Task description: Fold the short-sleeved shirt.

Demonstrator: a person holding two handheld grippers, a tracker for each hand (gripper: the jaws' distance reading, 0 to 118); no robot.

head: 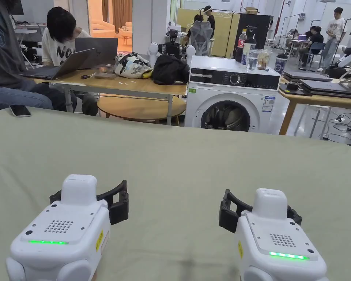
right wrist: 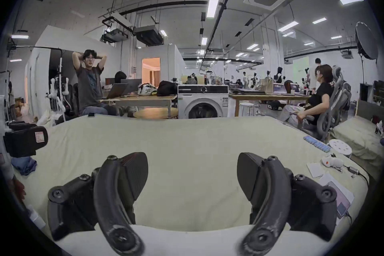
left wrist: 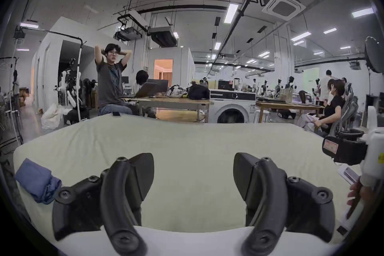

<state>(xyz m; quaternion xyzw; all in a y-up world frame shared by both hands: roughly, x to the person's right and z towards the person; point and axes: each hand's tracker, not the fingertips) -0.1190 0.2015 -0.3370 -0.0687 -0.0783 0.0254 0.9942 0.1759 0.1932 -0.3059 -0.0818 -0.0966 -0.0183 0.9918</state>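
Here, two tools, left tool (left wrist: 193, 175) and right tool (right wrist: 192, 175), gape wide (holding nothing) above one bed (head: 178, 157), one bunched blue shirt (left wrist: 36, 179) beside.

Wide bare bed (head: 178, 153) ahead; blue bundle (left wrist: 36, 181) at left edge, clutter (right wrist: 332, 167) along the right.

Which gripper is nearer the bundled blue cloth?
Left. The blue cloth lies just left of the left gripper; the right gripper sits farther off, beyond the left one.

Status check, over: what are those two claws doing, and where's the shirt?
Both tools, left and right, open, empty. Blue cloth bunched far left, untouched. Nothing between.
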